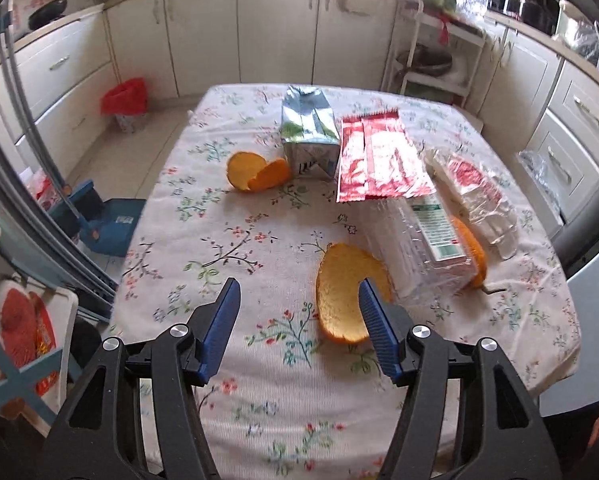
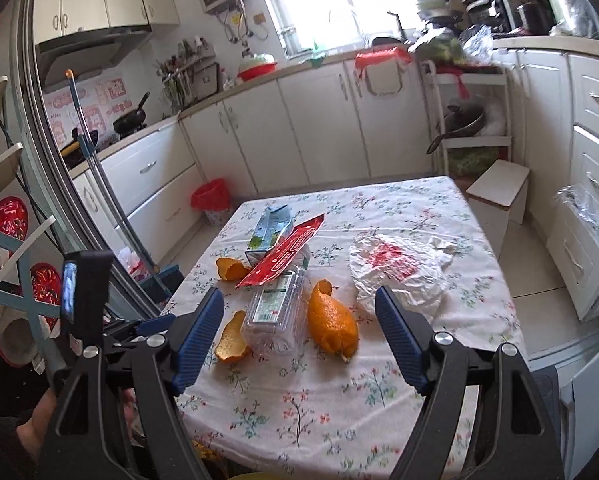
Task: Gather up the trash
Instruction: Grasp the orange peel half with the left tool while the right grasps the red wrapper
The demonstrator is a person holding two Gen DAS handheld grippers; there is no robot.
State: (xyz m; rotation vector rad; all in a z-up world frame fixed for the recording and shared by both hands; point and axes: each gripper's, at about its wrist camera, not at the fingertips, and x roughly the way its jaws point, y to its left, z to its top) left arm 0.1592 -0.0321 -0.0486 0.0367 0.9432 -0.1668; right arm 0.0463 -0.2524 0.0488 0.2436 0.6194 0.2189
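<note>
Trash lies on the flowered tablecloth [image 1: 259, 380]. A curved orange peel [image 1: 339, 300] sits just past my left gripper [image 1: 298, 286], whose right pad overlaps it in the picture; the jaws are open and hold nothing. Farther off are a second peel [image 1: 255, 170], a milk carton [image 1: 307, 132], a red wrapper [image 1: 379, 156], a clear plastic box [image 1: 419, 240] and a thin plastic bag [image 1: 475, 200]. My right gripper [image 2: 298, 293] hovers open and empty above the near table, before a large orange peel [image 2: 331, 320], the clear box [image 2: 279, 308] and the bag [image 2: 395, 268].
A small bin with a red liner [image 1: 125, 100] stands on the floor by the cabinets, left of the table. A blue dustpan and broom [image 1: 107, 216] lean nearer. A white stool [image 2: 495, 192] stands at the table's far right corner. Cabinets line the walls.
</note>
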